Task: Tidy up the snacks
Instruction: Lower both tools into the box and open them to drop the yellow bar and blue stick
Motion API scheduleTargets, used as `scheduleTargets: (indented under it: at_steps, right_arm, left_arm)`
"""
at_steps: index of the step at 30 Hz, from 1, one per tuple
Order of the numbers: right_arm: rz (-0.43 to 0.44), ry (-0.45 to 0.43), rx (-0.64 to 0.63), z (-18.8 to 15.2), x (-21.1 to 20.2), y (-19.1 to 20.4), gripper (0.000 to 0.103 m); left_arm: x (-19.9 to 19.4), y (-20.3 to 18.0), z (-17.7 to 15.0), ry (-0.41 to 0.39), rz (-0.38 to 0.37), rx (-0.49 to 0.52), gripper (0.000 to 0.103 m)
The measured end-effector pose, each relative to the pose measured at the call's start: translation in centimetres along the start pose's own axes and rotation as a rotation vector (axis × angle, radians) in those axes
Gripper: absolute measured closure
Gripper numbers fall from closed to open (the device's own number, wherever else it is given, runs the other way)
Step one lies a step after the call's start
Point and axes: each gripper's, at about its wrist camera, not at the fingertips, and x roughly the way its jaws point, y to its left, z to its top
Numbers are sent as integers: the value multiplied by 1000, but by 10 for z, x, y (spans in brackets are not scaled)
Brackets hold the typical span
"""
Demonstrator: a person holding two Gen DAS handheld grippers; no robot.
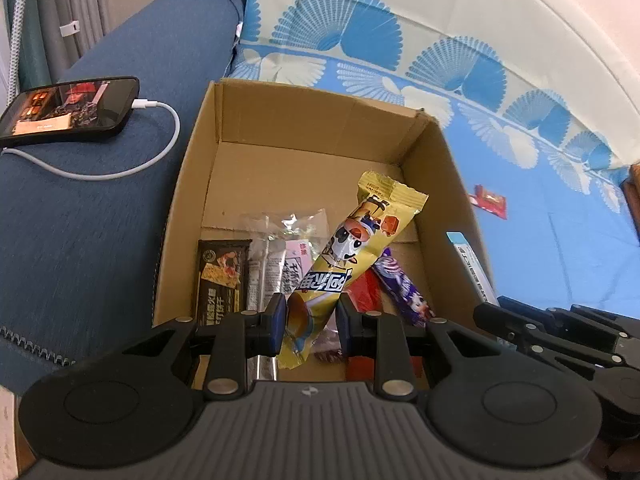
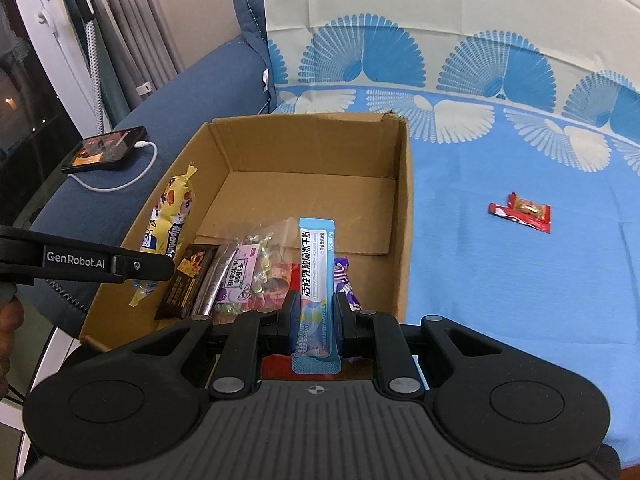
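- A cardboard box [image 2: 402, 216] is set on a blue fan-patterned bed cover [image 2: 520, 280], beside a dark blue cushion [image 1: 100, 208].
- A yellow snack packet [image 1: 352, 248] is clamped in the left tool [image 1: 310, 320] above the box's near end; "Alpenliebe" is partly readable on it in the right wrist view.
- A light blue sachet [image 2: 316, 280] with Chinese lettering is pinched upright in the right tool [image 2: 314, 320], over the box's near right corner.
- A dark bar [image 1: 222, 280], a clear sweet bag [image 2: 248, 276] and a purple wrapper [image 1: 404, 284] are seen inside the box.
- A red wrapper [image 2: 520, 212] is left on the cover, well right of the box.
- A phone [image 1: 68, 108] with a white cable [image 1: 132, 168] is seen on the cushion, left of the box.
- "GenRobot.AI" is printed on the left tool.
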Motion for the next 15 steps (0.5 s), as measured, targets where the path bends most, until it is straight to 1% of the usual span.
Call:
scheduleTargets:
  at_steps: [10, 15]
  right_arm:
    - [15, 24, 8, 14, 34, 0, 84]
    - [13, 31, 7, 19, 47, -2, 83]
  left_arm:
    - [34, 8, 14, 40, 24, -1, 73]
    - [50, 10, 18, 54, 51, 15, 73]
